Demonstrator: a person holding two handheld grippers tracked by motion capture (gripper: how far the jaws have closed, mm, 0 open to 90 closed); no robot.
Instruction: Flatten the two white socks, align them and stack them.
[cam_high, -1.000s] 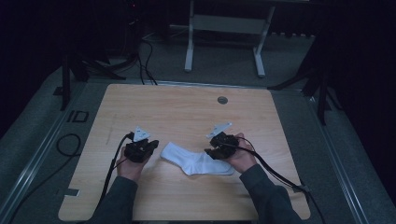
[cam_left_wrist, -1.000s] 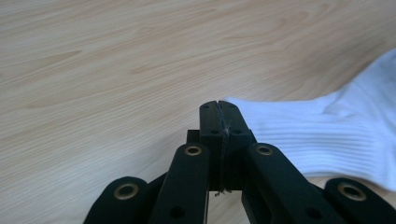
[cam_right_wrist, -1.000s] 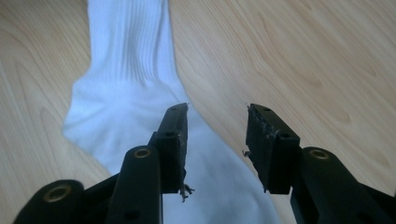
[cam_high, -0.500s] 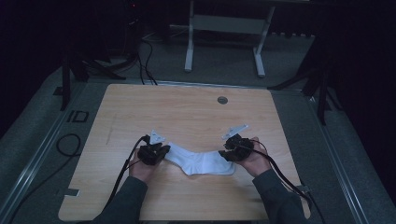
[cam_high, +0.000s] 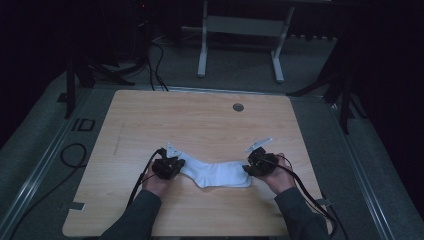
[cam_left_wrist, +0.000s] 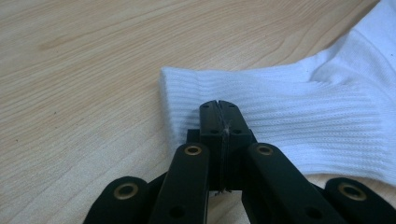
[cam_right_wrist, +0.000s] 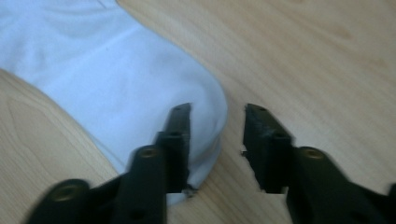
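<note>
A white sock (cam_high: 217, 172) lies flat on the wooden table (cam_high: 200, 125), stretched between my two grippers. My left gripper (cam_high: 167, 167) is at the cuff end. In the left gripper view its jaws (cam_left_wrist: 218, 103) are shut and their tips rest on the ribbed cuff (cam_left_wrist: 303, 116); I cannot tell whether any fabric is pinched. My right gripper (cam_high: 260, 164) is at the toe end. Its jaws (cam_right_wrist: 217, 112) have just been closing and still stand apart, one jaw over the sock's toe (cam_right_wrist: 116, 70), the other over bare wood.
A round grommet (cam_high: 238, 107) sits in the table's far half. A white metal stand (cam_high: 240, 30) is on the floor behind the table. Cables (cam_high: 70, 155) lie on the floor at the left. The table's front edge is close behind both hands.
Both grippers have shifted right and a little nearer the front edge. The sock has gone from bent to stretched out. The right jaws have narrowed.
</note>
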